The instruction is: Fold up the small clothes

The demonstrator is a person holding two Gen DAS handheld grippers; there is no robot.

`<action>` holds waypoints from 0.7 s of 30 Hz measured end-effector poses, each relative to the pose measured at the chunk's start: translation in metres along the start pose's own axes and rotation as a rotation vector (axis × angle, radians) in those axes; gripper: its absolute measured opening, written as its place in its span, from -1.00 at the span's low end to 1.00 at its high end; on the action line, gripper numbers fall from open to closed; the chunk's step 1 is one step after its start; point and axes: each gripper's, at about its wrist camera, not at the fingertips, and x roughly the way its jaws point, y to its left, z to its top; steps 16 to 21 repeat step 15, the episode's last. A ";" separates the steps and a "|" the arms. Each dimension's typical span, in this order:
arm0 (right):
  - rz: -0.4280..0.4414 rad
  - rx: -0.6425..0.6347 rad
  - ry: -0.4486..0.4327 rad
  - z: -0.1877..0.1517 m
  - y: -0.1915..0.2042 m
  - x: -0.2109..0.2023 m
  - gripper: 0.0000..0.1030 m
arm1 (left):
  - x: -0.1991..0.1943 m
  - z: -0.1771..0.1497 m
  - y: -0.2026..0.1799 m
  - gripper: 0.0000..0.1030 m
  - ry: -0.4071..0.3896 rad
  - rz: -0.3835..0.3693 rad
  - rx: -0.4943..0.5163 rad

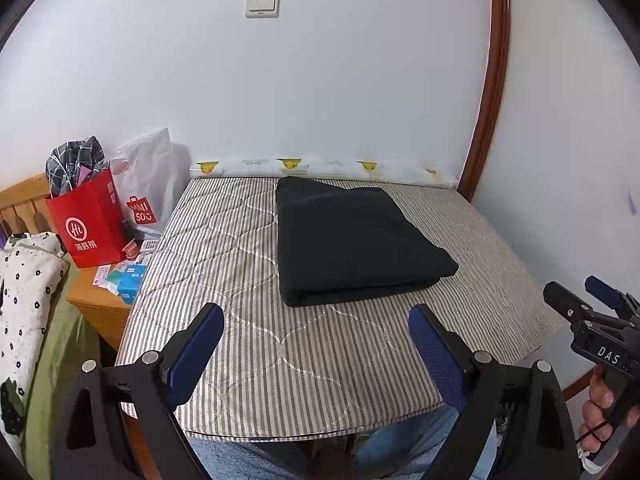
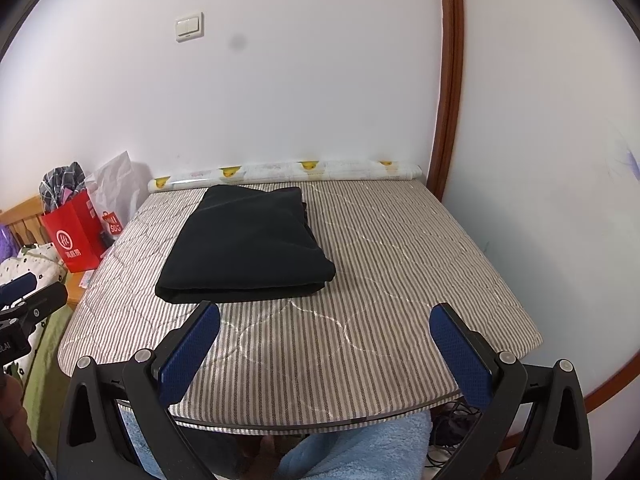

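Here: left gripper (image 1: pixel 316 320) near, jaws wide apart, holding nothing, above front edge of striped pad (image 1: pixel 248 344). Right gripper (image 2: pixel 324 318) likewise spread, nothing between pads. Beyond, dark folded garment (image 1: pixel 352 244) flat on pad, toward far middle, clear of both grippers. Left, wooden nightstand (image 1: pixel 96 300): red paper bag (image 1: pixel 90 224) upright, checked cloth (image 1: pixel 74 162) stuffed in its mouth; white plastic bag (image 1: pixel 150 184) behind, contents unclear. Duck-print roll (image 1: pixel 320 168) along wall.

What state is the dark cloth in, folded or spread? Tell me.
Folded. The dark cloth lies as a compact rectangle on the striped pad, with stacked layers visible along its near edge; neither gripper touches it.
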 end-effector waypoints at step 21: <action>0.004 -0.003 0.005 -0.004 0.003 0.001 1.00 | 0.006 -0.003 0.008 0.82 0.003 0.001 -0.018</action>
